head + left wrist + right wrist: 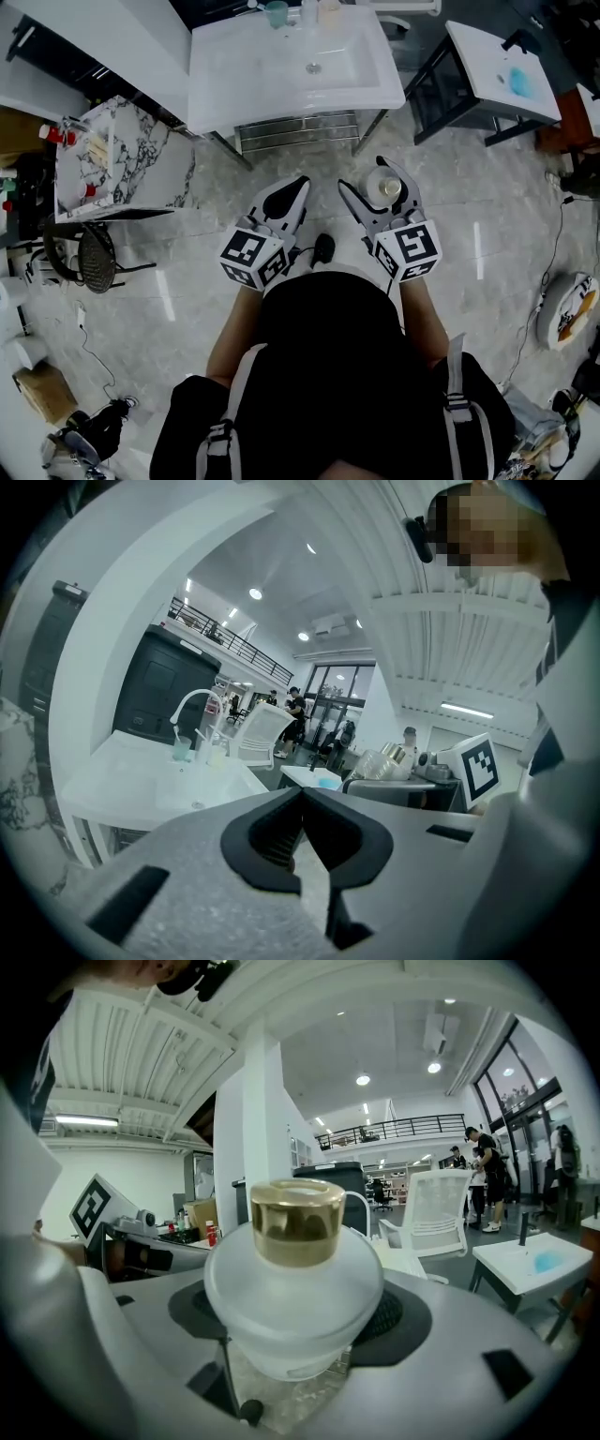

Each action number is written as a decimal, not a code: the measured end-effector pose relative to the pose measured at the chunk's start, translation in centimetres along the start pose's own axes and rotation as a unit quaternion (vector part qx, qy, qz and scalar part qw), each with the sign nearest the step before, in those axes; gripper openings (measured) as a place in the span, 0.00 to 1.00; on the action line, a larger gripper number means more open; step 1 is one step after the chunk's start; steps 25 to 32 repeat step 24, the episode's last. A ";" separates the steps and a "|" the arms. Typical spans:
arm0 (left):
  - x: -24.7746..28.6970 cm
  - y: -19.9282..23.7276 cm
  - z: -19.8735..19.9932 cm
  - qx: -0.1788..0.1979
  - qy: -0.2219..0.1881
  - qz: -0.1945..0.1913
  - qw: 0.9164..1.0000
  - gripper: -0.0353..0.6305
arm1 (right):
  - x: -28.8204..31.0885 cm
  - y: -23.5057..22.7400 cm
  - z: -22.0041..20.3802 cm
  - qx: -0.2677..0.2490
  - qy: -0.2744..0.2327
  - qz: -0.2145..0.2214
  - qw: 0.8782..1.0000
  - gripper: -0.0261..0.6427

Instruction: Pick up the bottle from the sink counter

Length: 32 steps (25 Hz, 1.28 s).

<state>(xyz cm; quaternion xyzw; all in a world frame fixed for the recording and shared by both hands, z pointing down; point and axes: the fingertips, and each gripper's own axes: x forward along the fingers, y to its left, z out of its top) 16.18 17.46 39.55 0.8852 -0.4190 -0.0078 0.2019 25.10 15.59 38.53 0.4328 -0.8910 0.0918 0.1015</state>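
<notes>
A frosted white bottle (292,1309) with a gold cap (299,1221) sits upright between the pads of my right gripper (295,1330), which is shut on it. In the head view the bottle (383,187) is held over the marble floor, in front of the white sink counter (216,89), clear of it. My left gripper (289,199) hangs beside it at the same height. Its jaws meet at the tips (302,794) with nothing between them. The sink counter (122,775) shows far left in the left gripper view, with a white tap (192,710).
On the counter's back edge stand a teal cup (277,13) and two small containers (319,11). A marble-topped cabinet (150,164) is at the left, a dark-framed white table (492,66) at the right. Cables and a round device (567,309) lie on the floor.
</notes>
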 end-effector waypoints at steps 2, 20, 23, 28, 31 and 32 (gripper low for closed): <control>0.1 -0.2 -0.1 0.000 0.000 0.000 1.000 0.08 | -0.5 0.0 -0.1 -0.002 -0.001 -0.001 1.000 0.54; 0.9 -2.2 -0.1 0.019 0.013 -0.014 1.000 0.08 | -2.1 -0.5 0.5 0.000 -0.020 -0.003 1.000 0.54; 1.2 -2.4 0.1 0.021 0.013 -0.017 1.000 0.08 | -2.0 -0.8 0.7 -0.001 -0.022 -0.003 1.000 0.54; 1.3 -2.4 0.1 0.021 0.012 -0.018 1.000 0.08 | -2.0 -0.8 0.8 -0.001 -0.023 -0.003 1.000 0.54; 1.3 -2.4 0.1 0.021 0.012 -0.018 1.000 0.08 | -2.0 -0.8 0.8 -0.001 -0.023 -0.003 1.000 0.54; 1.3 -2.4 0.1 0.021 0.012 -0.018 1.000 0.08 | -2.0 -0.8 0.8 -0.001 -0.023 -0.003 1.000 0.54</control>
